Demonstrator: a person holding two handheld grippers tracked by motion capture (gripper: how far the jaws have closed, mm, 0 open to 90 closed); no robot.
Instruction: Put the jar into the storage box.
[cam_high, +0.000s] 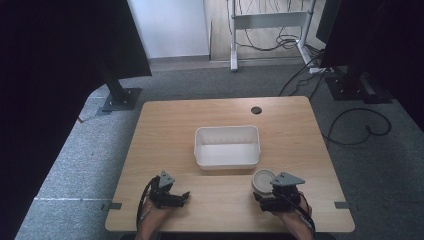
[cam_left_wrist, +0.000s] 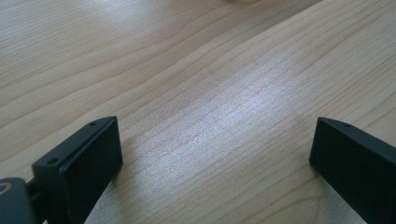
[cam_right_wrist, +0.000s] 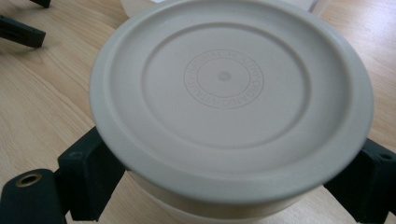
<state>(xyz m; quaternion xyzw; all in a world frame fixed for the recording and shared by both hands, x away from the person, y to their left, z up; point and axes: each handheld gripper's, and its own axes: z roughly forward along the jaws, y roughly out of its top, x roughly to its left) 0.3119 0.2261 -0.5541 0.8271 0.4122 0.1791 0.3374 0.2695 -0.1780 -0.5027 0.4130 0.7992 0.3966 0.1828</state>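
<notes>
A round cream container with a ridged lid (cam_right_wrist: 229, 88) sits at the table's front right, just in front of the white bin (cam_high: 227, 161). My right gripper (cam_right_wrist: 233, 186) has its jaws against both sides of the container's body, under the lid rim, so it is shut on it. From above, the container (cam_high: 262, 180) shows just ahead of the right gripper (cam_high: 264, 194). At the front left my left gripper (cam_high: 183, 197) rests low over the bare wood, open, with nothing between its jaws (cam_left_wrist: 215, 154).
The empty white rectangular bin stands mid-table. A dark cable hole (cam_high: 256, 110) is near the far edge. The left gripper's black jaws (cam_right_wrist: 21, 31) show far off in the right gripper view. Black stands and cables lie on the floor beyond the wooden table (cam_high: 165, 125).
</notes>
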